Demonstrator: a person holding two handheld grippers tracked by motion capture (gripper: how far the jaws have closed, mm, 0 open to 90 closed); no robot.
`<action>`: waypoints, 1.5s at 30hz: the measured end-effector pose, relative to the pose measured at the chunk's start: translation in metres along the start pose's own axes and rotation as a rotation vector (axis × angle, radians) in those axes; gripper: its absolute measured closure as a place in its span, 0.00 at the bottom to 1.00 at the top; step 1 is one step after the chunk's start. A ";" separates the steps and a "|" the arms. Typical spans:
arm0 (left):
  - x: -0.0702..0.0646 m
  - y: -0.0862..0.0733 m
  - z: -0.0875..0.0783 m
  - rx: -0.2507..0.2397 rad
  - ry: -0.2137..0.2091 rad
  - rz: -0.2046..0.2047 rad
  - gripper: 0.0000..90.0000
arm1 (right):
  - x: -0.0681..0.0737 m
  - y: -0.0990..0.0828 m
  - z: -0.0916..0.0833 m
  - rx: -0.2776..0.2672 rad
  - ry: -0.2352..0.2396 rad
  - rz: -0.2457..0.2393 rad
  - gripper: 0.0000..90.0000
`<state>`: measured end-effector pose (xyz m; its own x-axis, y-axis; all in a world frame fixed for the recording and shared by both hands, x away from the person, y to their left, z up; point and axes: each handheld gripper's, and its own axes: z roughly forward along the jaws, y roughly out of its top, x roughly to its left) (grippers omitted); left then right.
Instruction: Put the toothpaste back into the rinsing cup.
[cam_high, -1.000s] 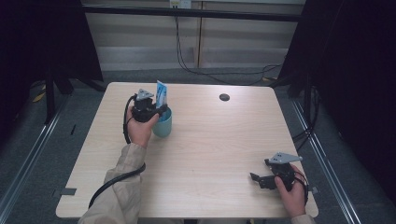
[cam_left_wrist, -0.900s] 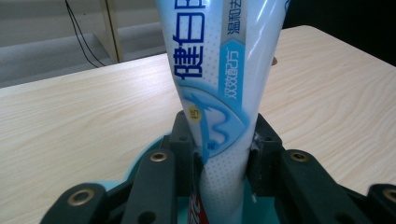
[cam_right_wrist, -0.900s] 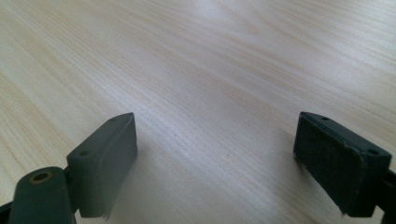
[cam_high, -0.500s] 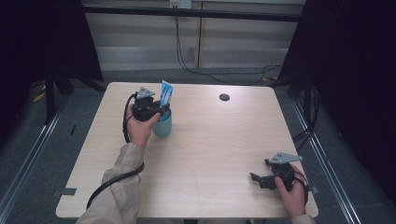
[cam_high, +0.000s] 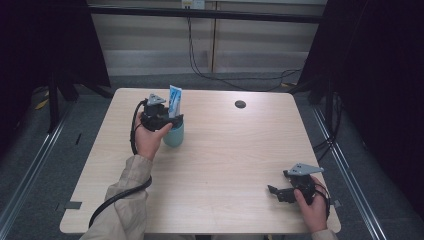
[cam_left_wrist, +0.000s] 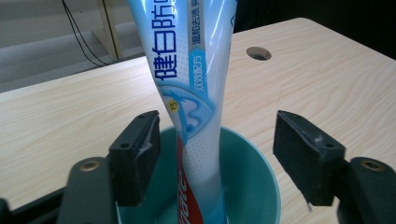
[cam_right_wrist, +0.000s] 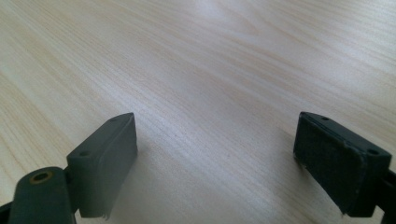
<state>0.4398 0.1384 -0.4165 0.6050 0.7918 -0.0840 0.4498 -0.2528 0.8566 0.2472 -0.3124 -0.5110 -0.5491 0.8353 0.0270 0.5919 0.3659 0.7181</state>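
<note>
While the left hand-held gripper (cam_left_wrist: 217, 158) stands with its jaws spread on either side of the tube (cam_left_wrist: 196, 93), having just been opening, neither pad presses on the tube any more: it stands loose in the cup (cam_left_wrist: 261, 186), with a clear gap to the pad on each side. In the high view the cup (cam_high: 174, 134) sits near the far left corner of the tabletop (cam_high: 225, 150), with the tube (cam_high: 174, 100) rising out of it close beside the left hand-held gripper (cam_high: 165, 112). The main risk, as I judge it, is in the withdrawal. The tube leans a little and is tall against a small cup, so a jaw brushing it on the way out could tip it over the rim or drag the cup along. The left pad is the nearer of the two, so a sideways pull toward that side would be the likely cause; a straight lift or a pull back along the jaws looks safer. The cup may also be light, and the top-heavy tube could topple it if the hand or the trailing cable knocks it. Whether the tube's bottom end rests flat on the cup's floor cannot be told, so it may settle or slide once left alone. The right hand-held gripper (cam_high: 280, 192), near the near right corner, has its jaws spread over bare wood and holds nothing; it poses little danger where it is.
</note>
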 end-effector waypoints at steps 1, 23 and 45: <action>0.000 0.001 -0.001 -0.001 0.003 0.000 0.33 | 0.000 0.000 0.000 0.000 0.000 0.000 0.15; 0.000 0.005 -0.017 0.016 -0.028 -0.036 0.22 | 0.000 0.000 0.001 -0.004 0.005 -0.007 0.15; 0.000 -0.010 -0.040 0.046 -0.108 -0.043 0.19 | 0.000 0.001 0.001 -0.003 0.005 -0.006 0.15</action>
<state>0.4092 0.1632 -0.4048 0.6510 0.7382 -0.1767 0.5048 -0.2473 0.8270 0.2479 -0.3117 -0.5112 -0.5559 0.8308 0.0265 0.5867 0.3696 0.7205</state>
